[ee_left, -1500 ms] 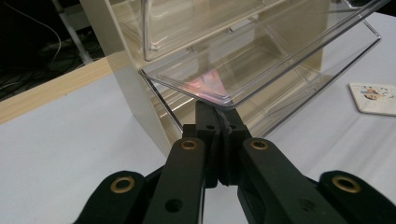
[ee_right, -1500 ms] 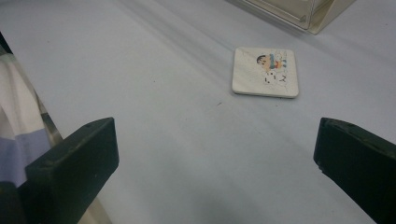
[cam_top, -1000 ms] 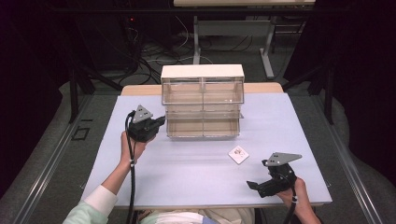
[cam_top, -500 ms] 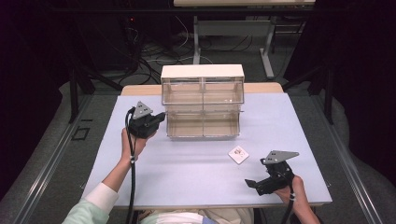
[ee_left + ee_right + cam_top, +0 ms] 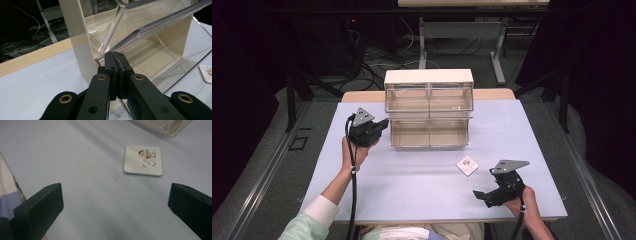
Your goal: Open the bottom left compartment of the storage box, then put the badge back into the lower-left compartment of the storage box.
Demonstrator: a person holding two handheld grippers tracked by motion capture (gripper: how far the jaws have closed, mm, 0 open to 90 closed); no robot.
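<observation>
Since the drawer cabinet (image 5: 429, 107) is the biggest thing on the table (image 5: 412, 195), it comes first: a cream frame with clear plastic drawers, likely light and stiff, with smooth slippery walls that could crack under a hard pinch. Its lower drawer (image 5: 430, 134) stands tipped open, and the left gripper (image 5: 115, 56) sits at that drawer's near corner with its jaws pressed together on the clear front rim, as far as the left gripper view shows. That rim looks the sensible place to hold, since the flat walls offer no purchase.

Next down in size, the right gripper (image 5: 115, 202) hovers low over the table with jaws spread wide and nothing between them. Ahead of it and a little to its right lies the small square tile (image 5: 143, 160), flat on the surface, printed with a cartoon figure. It seems thin, rigid and light; lying flush, it gives only its edges to pinch, so the jaws would need to straddle two opposite sides.

Nothing stands between that claw and the tile; the cabinet's corner lies just beyond it.
</observation>
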